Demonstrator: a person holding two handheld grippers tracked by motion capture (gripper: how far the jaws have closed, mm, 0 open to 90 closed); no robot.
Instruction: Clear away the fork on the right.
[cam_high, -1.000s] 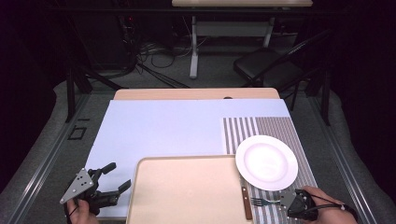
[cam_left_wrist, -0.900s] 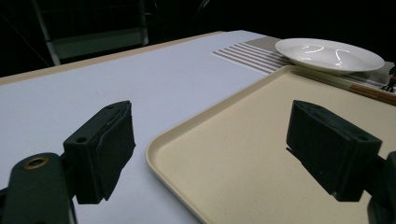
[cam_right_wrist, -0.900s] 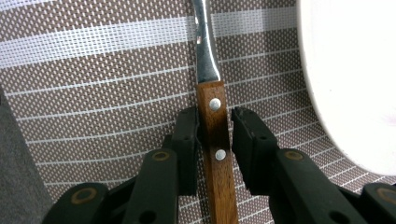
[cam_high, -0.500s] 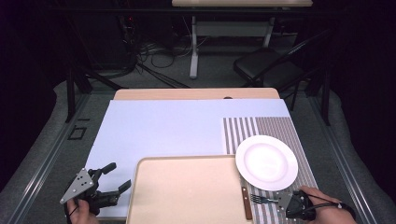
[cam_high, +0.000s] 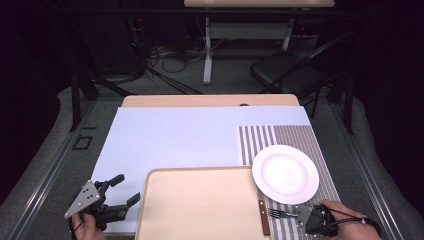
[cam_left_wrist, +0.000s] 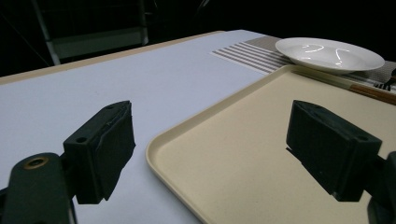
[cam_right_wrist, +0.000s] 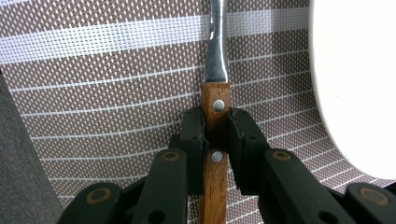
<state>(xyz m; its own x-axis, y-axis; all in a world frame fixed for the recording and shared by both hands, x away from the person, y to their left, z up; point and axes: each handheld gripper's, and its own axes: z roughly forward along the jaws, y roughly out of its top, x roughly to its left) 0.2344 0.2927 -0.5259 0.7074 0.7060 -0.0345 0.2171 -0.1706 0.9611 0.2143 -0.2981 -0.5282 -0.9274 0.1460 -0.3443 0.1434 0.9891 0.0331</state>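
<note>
The fork (cam_right_wrist: 216, 116) lies flat on the striped placemat (cam_right_wrist: 93, 84), its wooden handle clamped between the pads of the right gripper (cam_right_wrist: 216, 140), whose jaws have just been closing; grasping looks done, lifting and placing remain. Just beside that gripper sits the white plate (cam_high: 285, 173), then a knife (cam_high: 263, 217) on the tray's (cam_high: 200, 210) edge, while the left gripper (cam_left_wrist: 210, 144) gapes wide and empty over the tray's far corner.

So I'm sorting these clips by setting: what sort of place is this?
Probably a lab or studio set up as a dining spot: a table laid with a striped placemat, white plate and tray, but tangled cables on the floor behind.
</note>
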